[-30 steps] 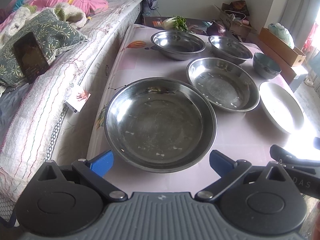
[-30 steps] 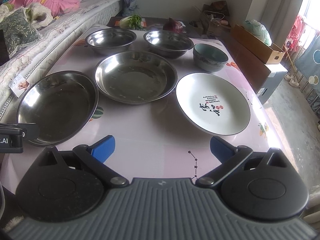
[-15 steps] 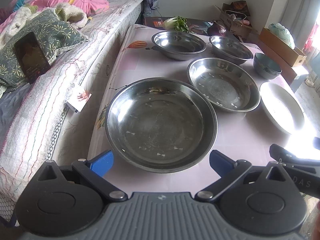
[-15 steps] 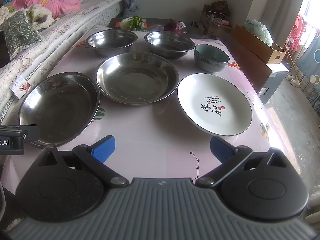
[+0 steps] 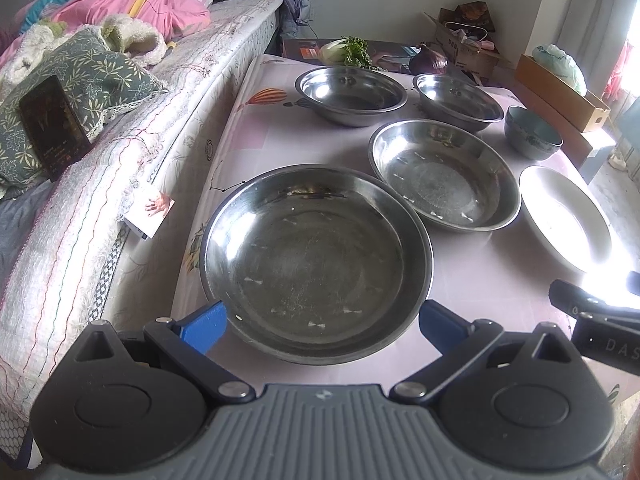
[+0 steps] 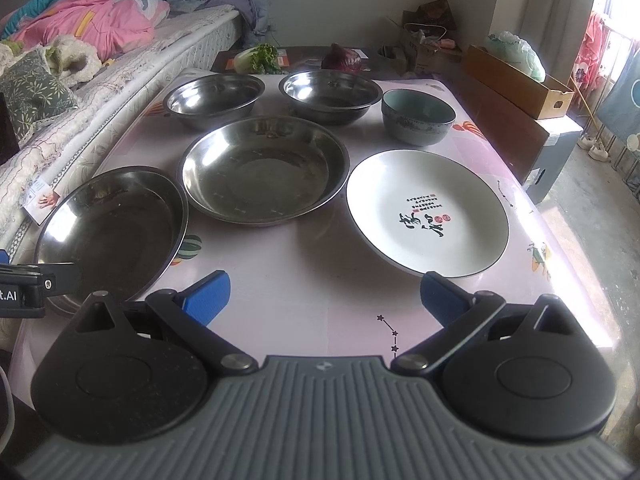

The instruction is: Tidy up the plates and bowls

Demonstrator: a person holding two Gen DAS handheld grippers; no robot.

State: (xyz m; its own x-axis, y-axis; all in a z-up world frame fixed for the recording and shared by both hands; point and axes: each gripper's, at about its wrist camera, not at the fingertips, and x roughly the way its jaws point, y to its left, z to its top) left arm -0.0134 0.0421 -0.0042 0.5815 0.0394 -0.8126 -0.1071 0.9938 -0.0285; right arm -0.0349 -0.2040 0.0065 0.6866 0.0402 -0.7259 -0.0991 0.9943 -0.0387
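While nothing is yet being lifted, both grippers are hovering with jaws apart and empty.
The left gripper (image 5: 322, 316) is facing the near steel plate (image 5: 316, 260) just ahead of its jaws; the right gripper (image 6: 325, 293) is facing the white plate (image 6: 427, 211) ahead-right. Judged: opening approach; next, closing on a rim for stacking.

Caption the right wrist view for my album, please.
Open tongs hover before a white plate, steel dishes and a bowl.

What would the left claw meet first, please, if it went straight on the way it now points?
Most likely the large, shallow stainless-steel plate nearest it: the open left claw already straddles its near rim, though height above the rim is unclear.
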